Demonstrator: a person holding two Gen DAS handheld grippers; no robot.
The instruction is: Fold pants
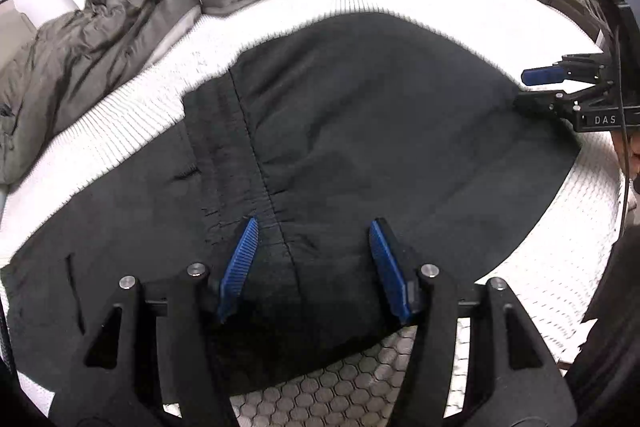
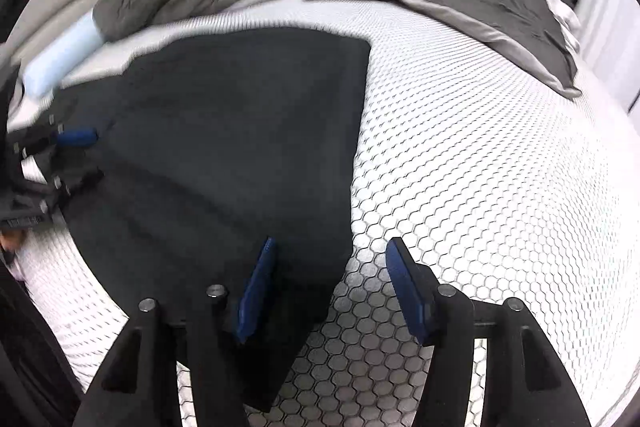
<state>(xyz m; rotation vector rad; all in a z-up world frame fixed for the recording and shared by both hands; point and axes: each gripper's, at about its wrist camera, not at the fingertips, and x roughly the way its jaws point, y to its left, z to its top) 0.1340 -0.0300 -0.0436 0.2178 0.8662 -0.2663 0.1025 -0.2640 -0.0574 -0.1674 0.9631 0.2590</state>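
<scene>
The black pants (image 1: 340, 131) lay spread flat on the bed (image 2: 480, 155), over its white cover with a honeycomb pattern. The left gripper (image 1: 314, 267) hovered above the near edge of the pants with its blue pads spread wide apart, one on each side of a stitched seam (image 1: 256, 155), pinching nothing. The right gripper (image 2: 332, 287) was spread too: its left pad sat over the corner of the pants, its right pad over bare bed cover, and nothing was held between them. Each gripper showed at the side of the other's view, near the edge of the pants. A rumpled gray blanket (image 1: 132, 15) lay bunched along the far side of the bed.
</scene>
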